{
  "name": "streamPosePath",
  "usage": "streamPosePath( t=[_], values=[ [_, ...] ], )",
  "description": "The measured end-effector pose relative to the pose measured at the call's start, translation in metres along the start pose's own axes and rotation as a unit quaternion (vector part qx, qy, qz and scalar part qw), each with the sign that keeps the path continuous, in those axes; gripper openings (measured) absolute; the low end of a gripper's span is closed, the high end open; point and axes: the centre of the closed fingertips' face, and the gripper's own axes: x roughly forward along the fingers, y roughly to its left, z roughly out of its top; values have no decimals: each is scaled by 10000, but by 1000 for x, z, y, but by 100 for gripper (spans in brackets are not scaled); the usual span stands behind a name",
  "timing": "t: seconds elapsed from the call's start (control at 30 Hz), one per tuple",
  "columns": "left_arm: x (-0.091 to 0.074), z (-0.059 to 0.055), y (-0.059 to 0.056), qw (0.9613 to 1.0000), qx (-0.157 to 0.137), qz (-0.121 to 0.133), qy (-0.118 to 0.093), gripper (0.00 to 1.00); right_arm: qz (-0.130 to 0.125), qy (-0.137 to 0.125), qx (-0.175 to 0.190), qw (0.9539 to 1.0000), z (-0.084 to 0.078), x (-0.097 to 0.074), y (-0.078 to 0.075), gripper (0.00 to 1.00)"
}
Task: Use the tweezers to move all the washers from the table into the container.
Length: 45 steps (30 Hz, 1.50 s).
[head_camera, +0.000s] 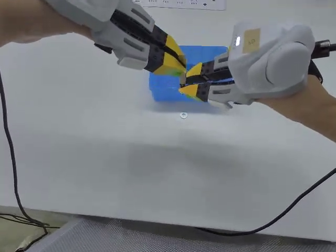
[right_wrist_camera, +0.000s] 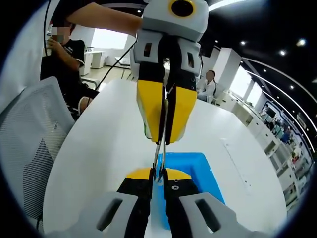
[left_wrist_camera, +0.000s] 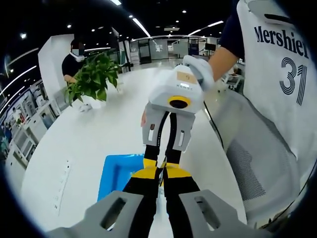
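Left gripper: shut on the upper part of the tweezers. In the right gripper view the thin metal blades are seen coming out from between its yellow jaws.
Right gripper: jaws drawn together on the lower end of the tweezers, so the tool is held at both ends, tip to tip, above the container.
Washer: one is seen lying flat on the table, just in front of the container and apart from both grippers. It has not yet been picked up.
Step in hand: judged to be a re-seating or hand-over of the tweezers between the grippers.
Risk, tool slip: if one gripper is released before the other has a square hold, the tweezers may be rotated or dropped into the container.
Risk, washer loss: the washer is thin and flat on a smooth surface. It may be skidded away or flicked if it is pinched off-centre.
Risk, container shift: the front wall may be nudged when the tool is lowered, since the washer lies so close to it.
Container: blue, rectangular, open-topped, resting on the table beneath the gripper tips.
Contents: no washer can be made out on the visible floor. The remainder is hidden by the grippers.
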Motion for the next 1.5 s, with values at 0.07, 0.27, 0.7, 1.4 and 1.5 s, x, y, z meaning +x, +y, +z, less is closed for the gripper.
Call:
streamPosePath(
  t=[0.07,0.27,0.7,1.4,1.5],
  values=[
    [0,3,3,10000,38,6,-2,7,-52,-5,-22,10000,0,-1,-5,9],
    [3,8,16,9999,154,44,-8,7,-193,6,-21,9998,-3,-3,-22,9],
    [15,-6,41,9997,220,96,21,7,-258,88,95,9996,-27,13,-51,9],
    [36,-46,65,9998,-199,44,66,7,-18,238,479,9986,-64,44,-54,9],
    [37,-49,66,9997,-204,72,79,7,-26,274,491,9984,-67,45,-54,9]
  ],
)
